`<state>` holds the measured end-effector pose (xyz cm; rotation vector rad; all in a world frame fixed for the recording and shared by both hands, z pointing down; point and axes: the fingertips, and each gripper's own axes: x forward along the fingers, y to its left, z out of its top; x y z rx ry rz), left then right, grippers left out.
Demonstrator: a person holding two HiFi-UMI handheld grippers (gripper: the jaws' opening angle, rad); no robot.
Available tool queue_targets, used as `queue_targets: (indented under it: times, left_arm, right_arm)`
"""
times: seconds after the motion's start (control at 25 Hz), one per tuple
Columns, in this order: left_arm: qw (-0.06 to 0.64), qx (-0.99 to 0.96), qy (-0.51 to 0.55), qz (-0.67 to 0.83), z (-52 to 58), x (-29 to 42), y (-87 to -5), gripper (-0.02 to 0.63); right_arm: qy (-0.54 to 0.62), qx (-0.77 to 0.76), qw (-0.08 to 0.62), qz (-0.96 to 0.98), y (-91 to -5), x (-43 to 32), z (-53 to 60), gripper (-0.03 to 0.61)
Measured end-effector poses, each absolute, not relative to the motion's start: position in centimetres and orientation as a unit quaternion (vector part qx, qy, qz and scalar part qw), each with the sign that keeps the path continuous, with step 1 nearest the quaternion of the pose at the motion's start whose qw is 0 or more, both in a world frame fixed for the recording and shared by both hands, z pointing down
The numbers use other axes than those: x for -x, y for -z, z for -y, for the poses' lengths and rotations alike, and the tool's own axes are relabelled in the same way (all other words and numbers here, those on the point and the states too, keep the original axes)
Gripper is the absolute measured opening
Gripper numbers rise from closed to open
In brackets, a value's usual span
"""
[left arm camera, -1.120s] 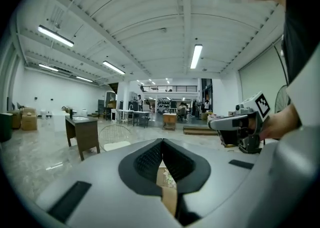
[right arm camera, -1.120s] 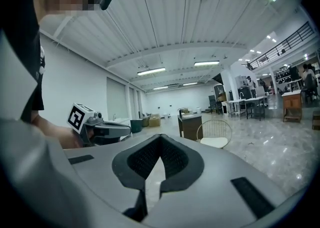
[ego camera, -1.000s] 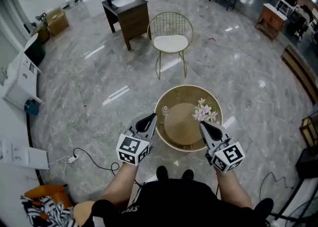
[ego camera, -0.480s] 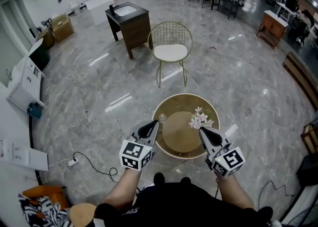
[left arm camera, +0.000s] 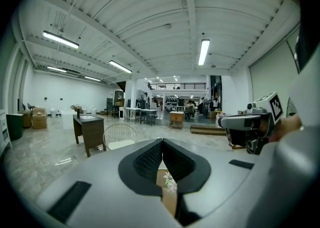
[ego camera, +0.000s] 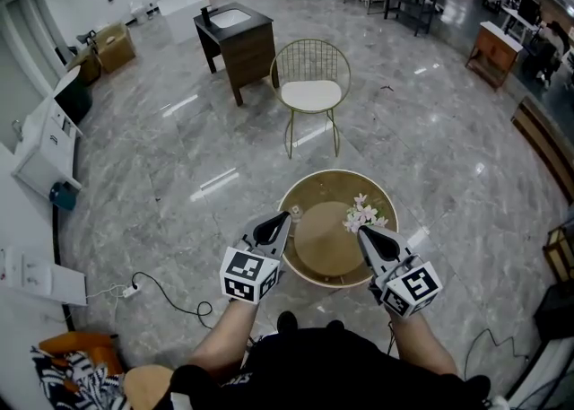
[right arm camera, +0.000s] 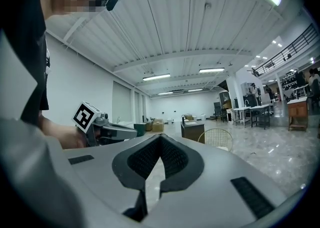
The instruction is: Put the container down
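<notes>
We hold container [ego camera: 325,239] off floor [ego camera: 179,157], straight ahead of us.
- Left gripper [ego camera: 278,220]: jaws pinched together on thin rim at container's 9 o'clock.
- Right gripper [ego camera: 366,233]: same, at 3 o'clock.
- Risk: rim slipping from pinch, container tipping, flowers [ego camera: 363,213] at 1 o'clock spilling. Likely cause: uneven lowering.
- Floor: glossy marble, hard, likely slick.
- Room: large hall, wire chair [ego camera: 310,85] at 12, sink cabinet [ego camera: 235,33] at 11.

Flowers [ego camera: 363,213] in container [ego camera: 327,174]; chair [ego camera: 311,92] behind it; cabinet [ego camera: 239,37] left of chair.
</notes>
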<state>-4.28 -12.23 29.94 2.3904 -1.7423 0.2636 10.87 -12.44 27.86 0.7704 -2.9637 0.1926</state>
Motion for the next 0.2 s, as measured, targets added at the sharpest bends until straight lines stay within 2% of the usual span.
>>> queue_targets:
  times: [0.2]
  left_arm:
    - [0.087, -0.798, -0.086, 0.591, 11.7, 5.9, -30.0, 0.015]
  right_arm:
    - [-0.061, -0.234, 0.034, 0.970, -28.0, -9.6, 11.7, 0.011]
